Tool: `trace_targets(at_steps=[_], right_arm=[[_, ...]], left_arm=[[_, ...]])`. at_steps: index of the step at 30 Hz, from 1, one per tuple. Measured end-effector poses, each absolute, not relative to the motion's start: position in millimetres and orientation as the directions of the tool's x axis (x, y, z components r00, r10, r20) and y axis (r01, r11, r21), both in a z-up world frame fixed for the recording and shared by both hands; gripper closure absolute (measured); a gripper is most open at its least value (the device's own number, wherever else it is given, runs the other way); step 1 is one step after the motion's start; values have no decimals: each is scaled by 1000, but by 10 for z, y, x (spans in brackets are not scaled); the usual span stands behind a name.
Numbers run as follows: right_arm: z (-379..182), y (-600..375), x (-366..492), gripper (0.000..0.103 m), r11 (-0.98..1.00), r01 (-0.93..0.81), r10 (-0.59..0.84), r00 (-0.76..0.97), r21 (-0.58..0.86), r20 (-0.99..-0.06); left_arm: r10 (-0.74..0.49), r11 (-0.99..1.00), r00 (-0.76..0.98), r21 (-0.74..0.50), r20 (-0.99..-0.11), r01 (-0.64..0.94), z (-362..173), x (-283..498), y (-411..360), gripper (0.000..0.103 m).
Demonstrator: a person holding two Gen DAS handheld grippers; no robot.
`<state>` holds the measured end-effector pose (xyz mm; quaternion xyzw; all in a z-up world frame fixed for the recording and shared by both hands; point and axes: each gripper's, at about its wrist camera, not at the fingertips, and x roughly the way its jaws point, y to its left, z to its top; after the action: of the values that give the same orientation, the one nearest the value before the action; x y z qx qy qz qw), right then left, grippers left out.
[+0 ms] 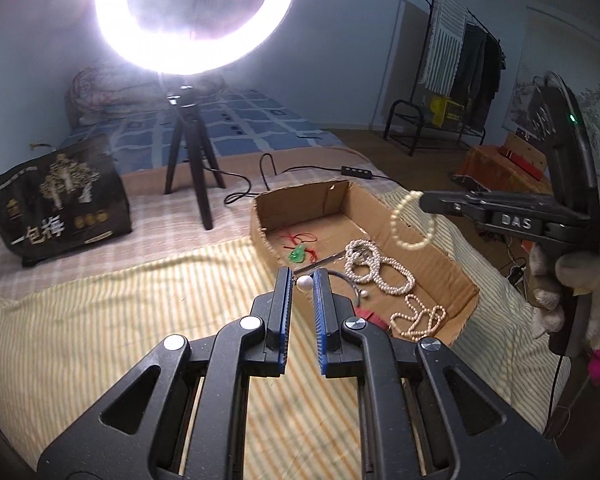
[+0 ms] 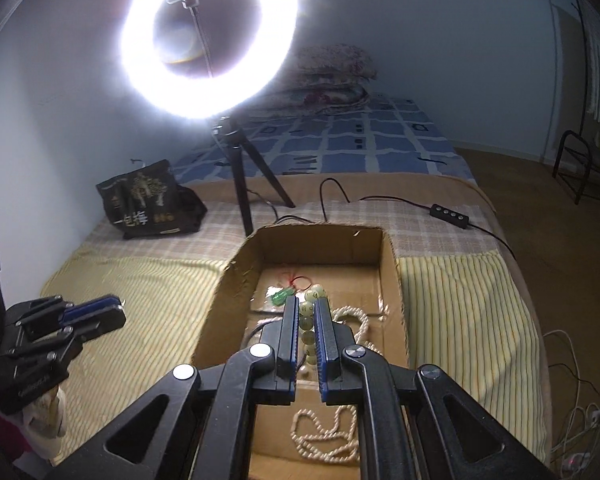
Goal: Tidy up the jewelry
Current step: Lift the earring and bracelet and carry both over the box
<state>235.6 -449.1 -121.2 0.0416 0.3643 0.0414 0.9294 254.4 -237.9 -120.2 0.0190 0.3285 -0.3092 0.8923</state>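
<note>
An open cardboard box lies on the bed and holds pearl necklaces, a green pendant on red cord and other strands. My left gripper is shut on a pearl piece with a thin dark band, at the box's near rim. My right gripper is shut on a pale green bead bracelet and holds it above the box. In the left wrist view the bracelet hangs from the right gripper over the box. The left gripper shows left of the box.
A ring light on a black tripod stands behind the box, its cable and control switch trailing across the bed. A dark printed bag sits at the left. A clothes rack stands on the floor at the right.
</note>
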Motion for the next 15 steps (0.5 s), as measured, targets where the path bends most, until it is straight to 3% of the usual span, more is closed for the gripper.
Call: trace_targets(at_steps=[15], right_arm=[[-1407,-4581,3067,98,995,-8,76,707,100,-703]], left_arm=[[-526,810,569,-169,-632,562,-1357,2849,-2832,94]])
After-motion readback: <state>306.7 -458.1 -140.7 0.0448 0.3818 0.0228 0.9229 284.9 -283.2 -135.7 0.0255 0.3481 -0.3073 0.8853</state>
